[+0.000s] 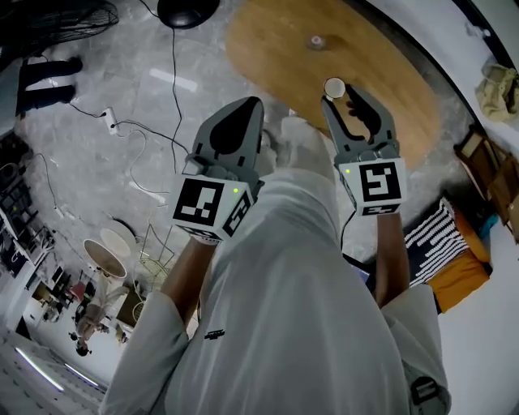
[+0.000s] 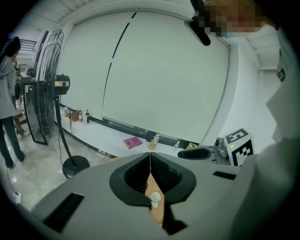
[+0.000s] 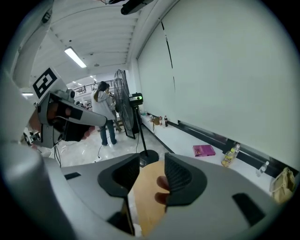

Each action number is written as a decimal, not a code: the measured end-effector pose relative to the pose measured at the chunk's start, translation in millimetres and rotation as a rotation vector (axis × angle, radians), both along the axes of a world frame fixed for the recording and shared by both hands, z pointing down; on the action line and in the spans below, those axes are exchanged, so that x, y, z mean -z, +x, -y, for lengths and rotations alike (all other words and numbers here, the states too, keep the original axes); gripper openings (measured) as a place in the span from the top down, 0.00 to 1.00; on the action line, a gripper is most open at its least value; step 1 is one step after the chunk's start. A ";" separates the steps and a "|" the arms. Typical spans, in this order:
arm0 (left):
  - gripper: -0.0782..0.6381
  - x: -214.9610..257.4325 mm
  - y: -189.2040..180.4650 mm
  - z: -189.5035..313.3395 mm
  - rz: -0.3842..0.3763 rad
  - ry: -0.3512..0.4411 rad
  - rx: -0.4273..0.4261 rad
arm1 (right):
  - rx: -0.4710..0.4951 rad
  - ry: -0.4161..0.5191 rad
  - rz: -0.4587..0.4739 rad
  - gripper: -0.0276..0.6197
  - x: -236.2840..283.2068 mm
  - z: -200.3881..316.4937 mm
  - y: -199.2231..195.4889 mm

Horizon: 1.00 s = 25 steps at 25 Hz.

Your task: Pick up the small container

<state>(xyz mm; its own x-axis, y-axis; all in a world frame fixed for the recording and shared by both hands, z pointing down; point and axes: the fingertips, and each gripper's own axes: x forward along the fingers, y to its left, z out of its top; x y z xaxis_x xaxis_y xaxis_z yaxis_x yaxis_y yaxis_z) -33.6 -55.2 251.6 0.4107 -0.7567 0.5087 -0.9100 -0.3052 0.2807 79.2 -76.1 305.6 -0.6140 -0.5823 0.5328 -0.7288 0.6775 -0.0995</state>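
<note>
A small white container (image 1: 335, 87) stands on the round wooden table (image 1: 268, 40), just beyond the fingertips of my right gripper (image 1: 345, 96). That gripper is open, with only bare table (image 3: 143, 197) showing in the gap between its jaws (image 3: 151, 161). A second small object (image 1: 316, 41) sits farther back on the table. My left gripper (image 1: 254, 102) hangs shut and empty over the floor, left of the table edge. In the left gripper view its tips meet (image 2: 150, 164), and the white container (image 2: 155, 198) shows below them on the wood.
A fan base (image 1: 188, 10), cables and a power strip (image 1: 109, 120) lie on the marble floor to the left. A striped cushion (image 1: 434, 235) and a chair (image 1: 478, 154) are at right. A person (image 3: 104, 112) stands by a tall fan (image 3: 124, 101). A pink book (image 2: 132, 142) lies by the wall.
</note>
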 end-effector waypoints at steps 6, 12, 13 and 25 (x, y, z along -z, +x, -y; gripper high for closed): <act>0.86 -27.9 0.0 15.6 0.013 -0.042 0.028 | 0.051 -0.042 -0.037 0.69 -40.8 25.9 -0.8; 0.86 -52.4 11.3 32.2 0.007 -0.080 0.034 | 0.050 -0.079 -0.066 0.70 -76.2 48.6 3.7; 0.86 -56.9 11.3 36.3 0.005 -0.085 0.037 | 0.045 -0.083 -0.068 0.70 -81.5 53.3 3.7; 0.86 -128.0 9.8 68.0 -0.015 -0.184 0.070 | 0.095 -0.146 -0.102 0.57 -152.4 90.5 -6.8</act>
